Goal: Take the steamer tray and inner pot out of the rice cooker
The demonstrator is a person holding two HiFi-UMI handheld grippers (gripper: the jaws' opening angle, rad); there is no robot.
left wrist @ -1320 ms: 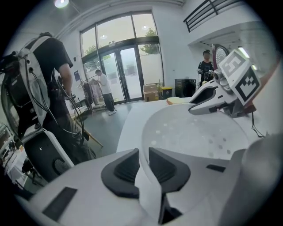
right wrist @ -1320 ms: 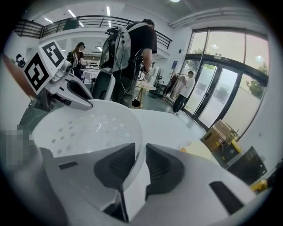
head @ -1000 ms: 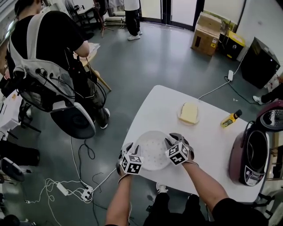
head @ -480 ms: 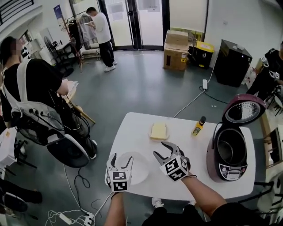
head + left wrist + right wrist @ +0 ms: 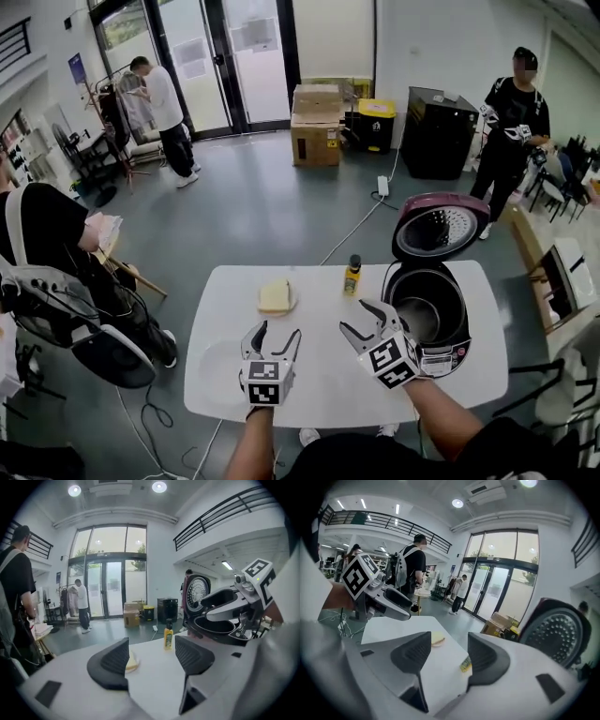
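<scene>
The steamer tray [image 5: 217,367] lies flat near the front-left corner of the table [image 5: 225,309], just left of the left gripper [image 5: 275,336]. That gripper's jaws stand spread with nothing between them, having just eased in a little. The right gripper [image 5: 364,321], jaws apart, empty and just widening, hovers beside the open rice cooker [image 5: 441,361] at the table's right edge. The inner pot [image 5: 429,311] sits inside it, to that gripper's right and slightly ahead, so the right hand looks the nearer.

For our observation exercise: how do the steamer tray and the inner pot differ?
The steamer tray is white and shallow; the inner pot is dark and deep. The steamer tray lies out on the table; the inner pot sits in the open rice cooker. Both are round.
</scene>
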